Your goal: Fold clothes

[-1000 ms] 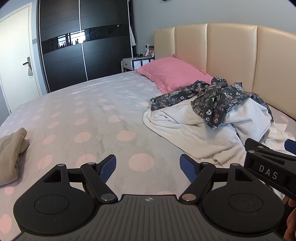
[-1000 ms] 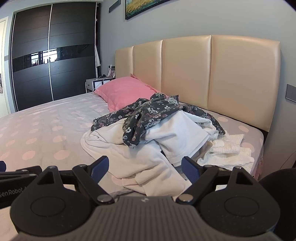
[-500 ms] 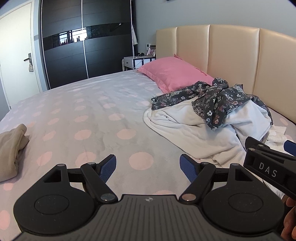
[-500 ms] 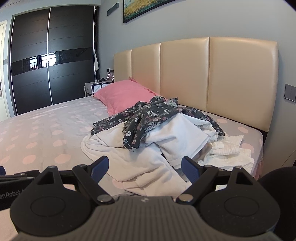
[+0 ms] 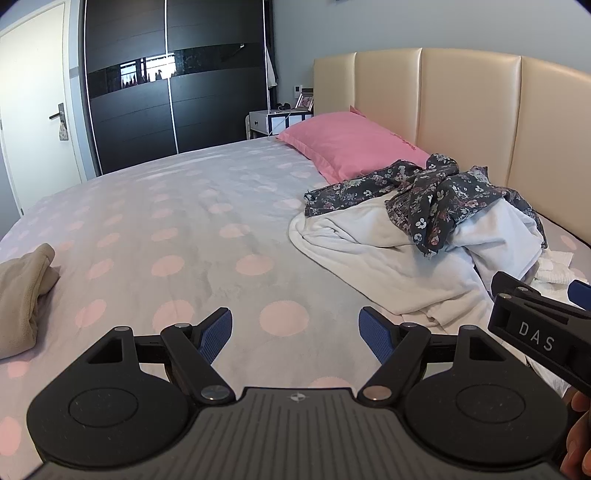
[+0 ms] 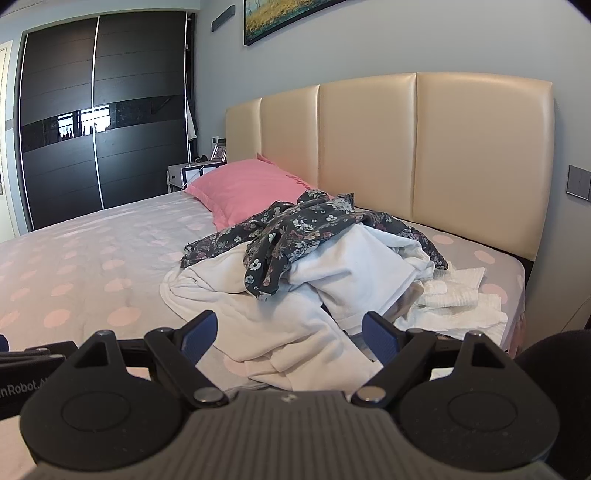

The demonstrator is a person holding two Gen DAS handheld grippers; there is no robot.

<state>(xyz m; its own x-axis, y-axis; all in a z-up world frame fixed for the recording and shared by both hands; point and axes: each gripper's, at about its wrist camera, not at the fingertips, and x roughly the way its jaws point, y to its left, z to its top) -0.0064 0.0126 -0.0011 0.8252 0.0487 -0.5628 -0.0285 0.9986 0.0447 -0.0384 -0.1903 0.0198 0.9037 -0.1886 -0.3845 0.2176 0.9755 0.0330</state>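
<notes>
Hovering agape, both claws (image 5: 295, 334) (image 6: 290, 338) face the clothes pile (image 6: 306, 280).

Black gripper bodies — blue fingers (image 5: 218, 334)

- The beige garment (image 5: 22, 291) far left of the left gripper (image 5: 295, 334) is cut by the frame edge.
- The white clothes (image 6: 295, 306) ahead of the right gripper (image 6: 288, 338) run under the floral garment (image 6: 291, 232); their number cannot be told.
- The items on the bedside table (image 6: 192, 173), far ahead, are too small to identify.
- The painting (image 6: 291, 16) is cropped at the top.
</notes>
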